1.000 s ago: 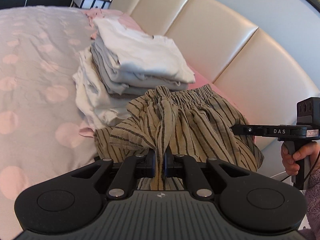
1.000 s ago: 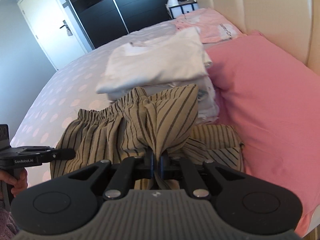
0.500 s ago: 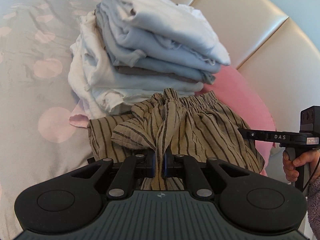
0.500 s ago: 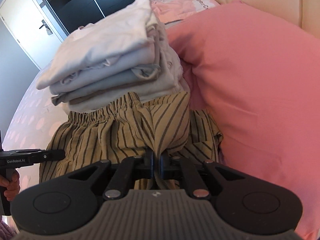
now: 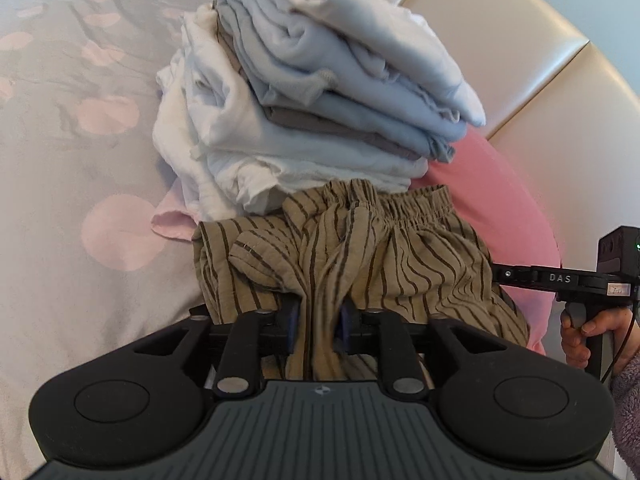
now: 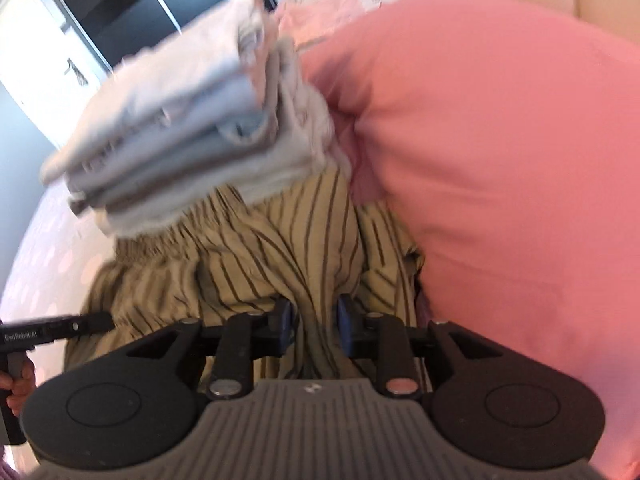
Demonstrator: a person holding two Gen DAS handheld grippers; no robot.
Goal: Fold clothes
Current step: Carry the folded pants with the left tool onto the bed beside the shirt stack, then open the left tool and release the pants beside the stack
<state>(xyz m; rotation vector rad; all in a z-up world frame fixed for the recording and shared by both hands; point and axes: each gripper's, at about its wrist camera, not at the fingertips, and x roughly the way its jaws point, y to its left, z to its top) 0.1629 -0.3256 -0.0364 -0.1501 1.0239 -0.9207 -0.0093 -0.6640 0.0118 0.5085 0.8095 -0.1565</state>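
Note:
Tan shorts with dark stripes (image 5: 360,248) lie folded on the bed against the foot of a tall stack of folded white and grey clothes (image 5: 320,92). My left gripper (image 5: 318,322) has its jaws parted a little, with a fold of the shorts still between them. My right gripper (image 6: 314,320) also stands slightly open around a bunch of the striped cloth (image 6: 280,248). The stack (image 6: 192,128) rises just beyond it. Each gripper shows at the edge of the other's view.
A pink pillow (image 6: 500,140) lies right of the stack, against the cream padded headboard (image 5: 540,80). The grey bedspread with pink dots (image 5: 72,160) stretches to the left. A white door and dark wardrobe (image 6: 100,12) stand far behind.
Both grippers have lowered the shorts to the bed at the foot of the stack, and their jaws have parted from tightly shut to slightly open.

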